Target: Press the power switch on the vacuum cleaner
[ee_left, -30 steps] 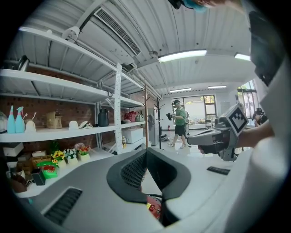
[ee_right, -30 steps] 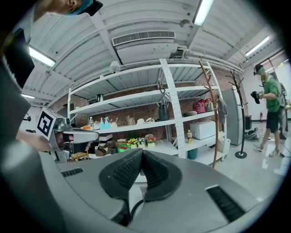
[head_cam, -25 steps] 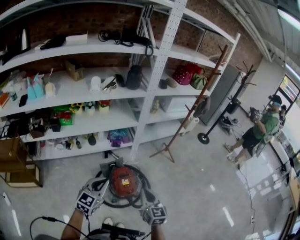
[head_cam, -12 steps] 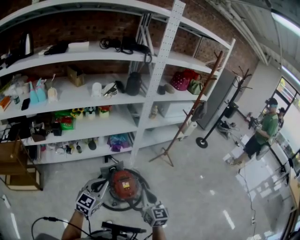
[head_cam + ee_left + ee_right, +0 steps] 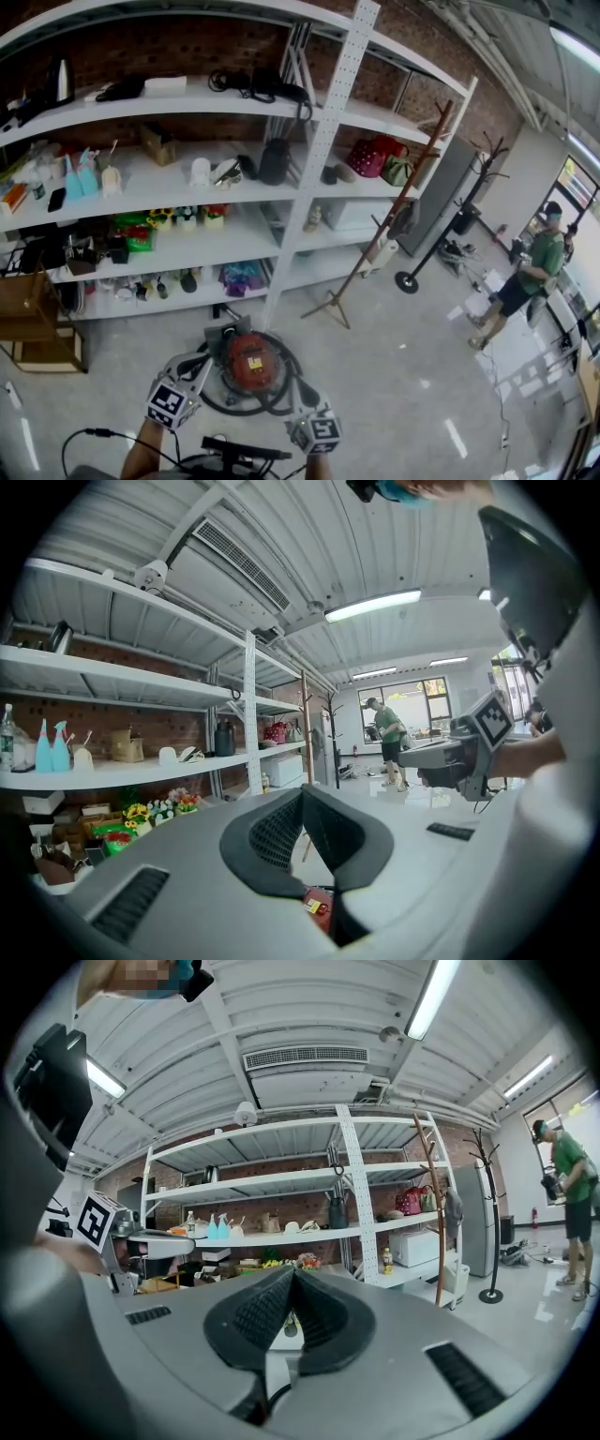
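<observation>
A pale glossy floor carries a red vacuum cleaner, its dark hose looped around it. Behind it a white shelf unit stands against a brick wall. Its top shelf holds black cables. The next one down holds blue spray bottles, a black jug and a red bag. Below that sit small flower pots. To the right, a wooden coat stand, a black coat stand on a round base and a person stand on the floor. Brown boxes sit on it at far left
</observation>
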